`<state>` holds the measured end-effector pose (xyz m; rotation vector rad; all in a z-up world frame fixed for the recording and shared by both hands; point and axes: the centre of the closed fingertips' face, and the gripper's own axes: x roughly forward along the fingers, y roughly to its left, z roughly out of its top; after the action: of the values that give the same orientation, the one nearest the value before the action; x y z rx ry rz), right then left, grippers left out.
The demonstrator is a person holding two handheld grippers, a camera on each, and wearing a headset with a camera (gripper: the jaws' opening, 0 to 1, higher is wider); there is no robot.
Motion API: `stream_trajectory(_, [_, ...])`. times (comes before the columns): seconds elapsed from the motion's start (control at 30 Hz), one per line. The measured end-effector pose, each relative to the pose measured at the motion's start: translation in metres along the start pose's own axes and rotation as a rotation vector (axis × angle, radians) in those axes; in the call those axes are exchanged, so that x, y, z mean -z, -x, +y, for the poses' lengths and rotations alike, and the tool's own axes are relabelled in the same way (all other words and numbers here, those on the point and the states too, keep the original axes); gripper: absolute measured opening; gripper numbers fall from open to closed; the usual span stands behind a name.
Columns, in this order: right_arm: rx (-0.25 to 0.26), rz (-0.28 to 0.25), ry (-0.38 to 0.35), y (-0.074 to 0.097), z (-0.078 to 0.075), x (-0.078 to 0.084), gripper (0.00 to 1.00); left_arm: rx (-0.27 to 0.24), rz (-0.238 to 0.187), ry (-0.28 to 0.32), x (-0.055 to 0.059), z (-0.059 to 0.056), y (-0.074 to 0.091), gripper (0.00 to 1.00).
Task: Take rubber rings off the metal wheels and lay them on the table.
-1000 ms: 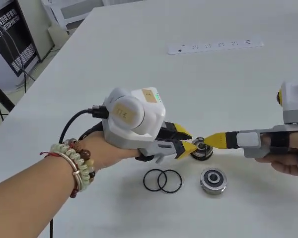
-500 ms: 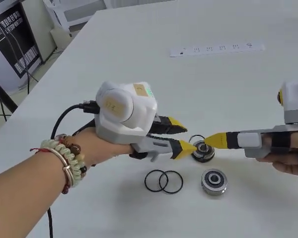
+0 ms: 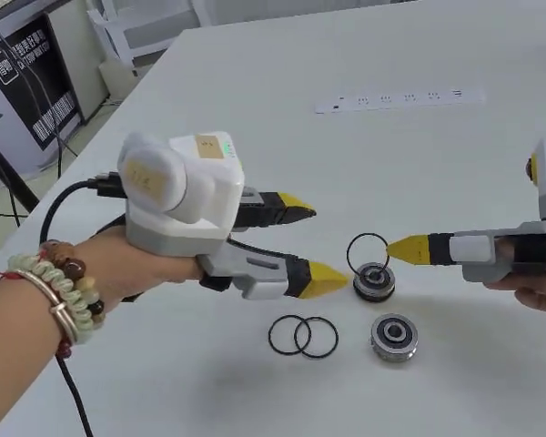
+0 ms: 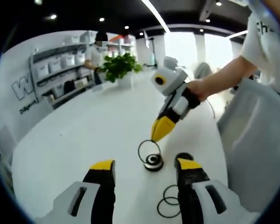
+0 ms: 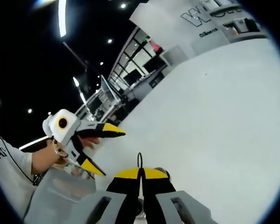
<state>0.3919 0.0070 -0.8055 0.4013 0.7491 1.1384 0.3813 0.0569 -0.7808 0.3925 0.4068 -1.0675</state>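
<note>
Just above one metal wheel [image 3: 374, 284], a black rubber ring [image 3: 368, 254] stood up on its edge, with its bottom at the top of the wheel. The right gripper [image 3: 396, 248] had its yellow jaws squeezed together on the side of the ring. In the right gripper view the ring looked like a thin black line rising between the two tips.

A second wheel [image 3: 394, 335] lay flat just beside the first one, nearer the person. Two loose rings [image 3: 302, 335] lay flat on the white table [image 3: 255, 100], one partly over the other, near the wheels.

The left gripper [image 3: 317, 246] was held beside the first wheel. Its jaws were spread wide apart with nothing between them. A tan sticker [image 3: 209, 146] sat on top of it, but its marks were too blurry to read.

A white power strip [image 3: 400, 98] lay far back on the table. A dark banner [image 3: 23, 77] stood off to the side with a barcode and white writing too small to read. In the left gripper view a wall [image 4: 22, 86] had a big "W" and a smaller word starting with "D"; the rest could not be read.
</note>
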Motion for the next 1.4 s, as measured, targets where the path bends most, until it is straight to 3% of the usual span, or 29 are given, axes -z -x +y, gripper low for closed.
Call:
stream_trajectory(0.3, [0.011, -0.008, 0.029, 0.016, 0.005, -0.006, 0.0, -0.053, -0.022, -0.032, -0.007, -0.005, 0.04, 0.58])
stream_trajectory(0.67, [0.033, -0.024, 0.049, 0.033, 0.008, -0.01, 0.0, -0.127, 0.001, -0.008, 0.008, -0.009, 0.084, 0.66])
stream_trajectory(0.9, [0.034, -0.037, 0.051, 0.041, 0.014, -0.013, 0.0, -0.197, 0.013, 0.066, 0.027, -0.006, 0.109, 0.7])
stream_trajectory(1.17, [0.035, -0.041, 0.083, 0.05, 0.024, -0.018, 0.0, -0.233, 0.008, 0.114, 0.036, -0.011, 0.123, 0.71])
stream_trajectory(1.37, [0.06, 0.026, 0.166, 0.052, 0.025, -0.008, 0.0, -0.238, 0.011, 0.138, 0.045, -0.022, 0.126, 0.71])
stream_trajectory(1.4, [0.079, 0.04, 0.21, 0.052, 0.023, -0.007, 0.0, -0.241, 0.018, 0.138, 0.047, -0.024, 0.127, 0.71])
